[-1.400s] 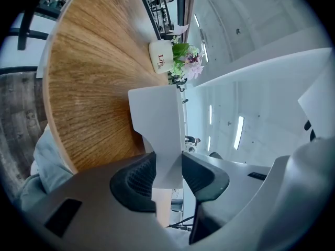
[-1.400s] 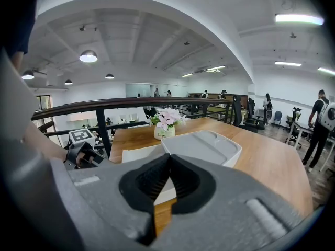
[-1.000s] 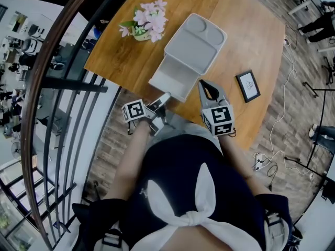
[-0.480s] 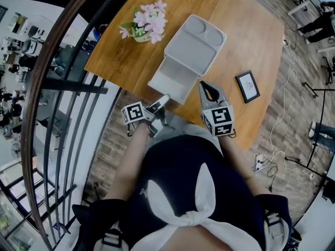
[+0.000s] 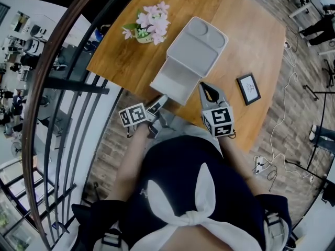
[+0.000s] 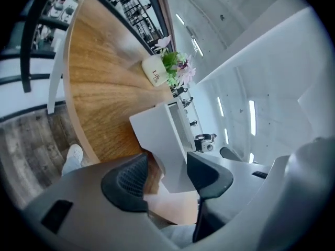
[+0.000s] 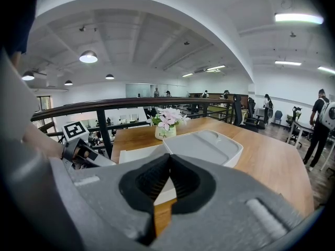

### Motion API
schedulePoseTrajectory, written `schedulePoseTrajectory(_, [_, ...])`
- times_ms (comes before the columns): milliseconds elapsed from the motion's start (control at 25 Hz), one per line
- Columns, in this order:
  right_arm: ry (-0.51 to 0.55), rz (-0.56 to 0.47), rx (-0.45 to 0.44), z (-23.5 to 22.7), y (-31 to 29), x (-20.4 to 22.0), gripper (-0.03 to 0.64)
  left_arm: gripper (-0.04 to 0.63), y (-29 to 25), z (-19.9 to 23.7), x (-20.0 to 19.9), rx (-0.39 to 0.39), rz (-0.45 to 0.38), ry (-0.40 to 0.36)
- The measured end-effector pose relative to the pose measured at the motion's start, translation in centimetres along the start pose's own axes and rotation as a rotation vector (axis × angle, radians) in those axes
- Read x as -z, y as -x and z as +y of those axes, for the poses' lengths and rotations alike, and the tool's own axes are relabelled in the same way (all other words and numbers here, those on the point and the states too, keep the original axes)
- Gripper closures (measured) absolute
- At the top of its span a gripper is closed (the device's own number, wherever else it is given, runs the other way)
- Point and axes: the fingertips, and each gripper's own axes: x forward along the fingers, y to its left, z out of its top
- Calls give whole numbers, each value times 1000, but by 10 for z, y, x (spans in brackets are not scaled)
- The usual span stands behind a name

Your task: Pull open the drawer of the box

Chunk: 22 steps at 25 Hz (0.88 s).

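Observation:
A white box (image 5: 198, 43) with a moulded tray top lies on the round wooden table (image 5: 251, 30). Its drawer (image 5: 175, 82) stands pulled out towards the table's near edge. My left gripper (image 5: 159, 106) is at the drawer's near left corner. In the left gripper view its jaws (image 6: 166, 163) have just been opening; the white drawer front (image 6: 162, 140) lies between and beyond the pads, which do not press on it. My right gripper (image 5: 202, 87) rests on the table by the drawer's right corner, its jaws (image 7: 169, 161) shut on nothing.
A pot of pink flowers (image 5: 148, 24) stands left of the box. A small black-framed card (image 5: 248, 88) lies to the right. A dark metal railing (image 5: 68, 82) runs close along the table's left side. People and chairs are far off across the room.
The left gripper's jaws have spread apart and the gripper has rolled a little, its marker cube shifting left. The drawer stays out. The right gripper has not moved.

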Motion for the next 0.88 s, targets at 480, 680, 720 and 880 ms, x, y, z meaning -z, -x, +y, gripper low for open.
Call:
schedulePoseTrajectory(480, [-3, -31, -57, 14, -2, -19, 618, 373, 21, -56, -61, -233, -144, -626])
schedulePoseTrajectory(680, [4, -62, -87, 20, 0, -33, 620, 443, 13, -102, -67, -202, -181, -799])
schedulePoseTrajectory(720, [5, -68, -91, 21, 1, -36, 618, 452, 11, -110, -68, -193, -188, -828])
schedulePoseTrajectory(880, [-3, -86, -104, 21, 3, -43, 620, 545, 5, -140, -68, -166, -213, -926])
